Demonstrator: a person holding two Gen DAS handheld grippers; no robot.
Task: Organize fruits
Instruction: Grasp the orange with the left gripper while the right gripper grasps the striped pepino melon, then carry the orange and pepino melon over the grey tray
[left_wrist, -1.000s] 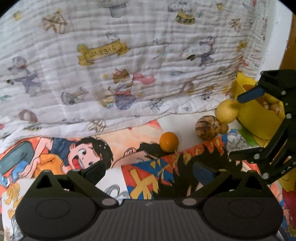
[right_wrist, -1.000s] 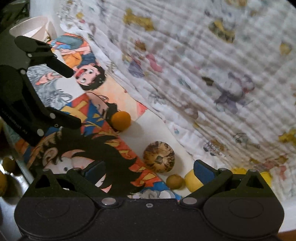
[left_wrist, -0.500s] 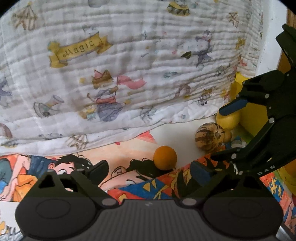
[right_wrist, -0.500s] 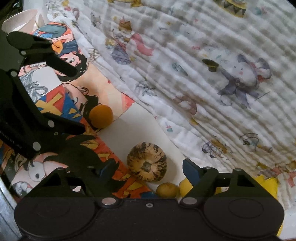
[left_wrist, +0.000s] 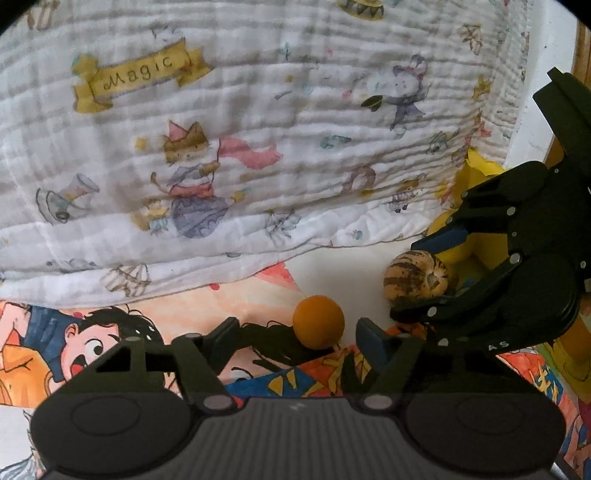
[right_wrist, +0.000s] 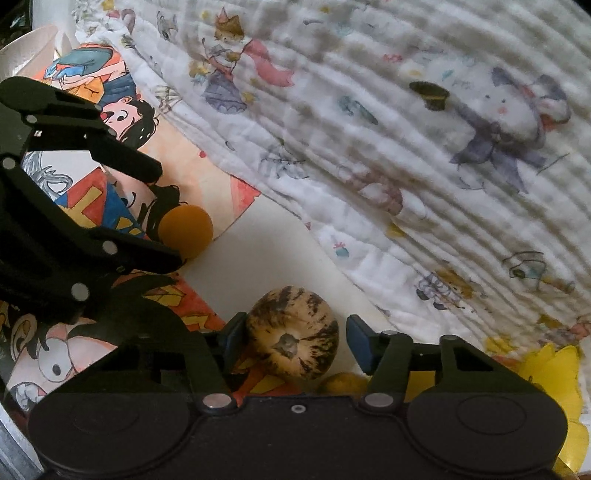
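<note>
Now both claws gape wide, the right claw (right_wrist: 291, 341) straddling the striped fruit (right_wrist: 292, 334) and the left claw (left_wrist: 295, 334) just short of the orange fruit (left_wrist: 318, 322), each nearer than before, though closing off-centre could likely send either round fruit rolling away.

Dim, soft indoor light; slightly blurred throughout; strong fisheye bending and dark vignette at corners; faint shadows.
</note>
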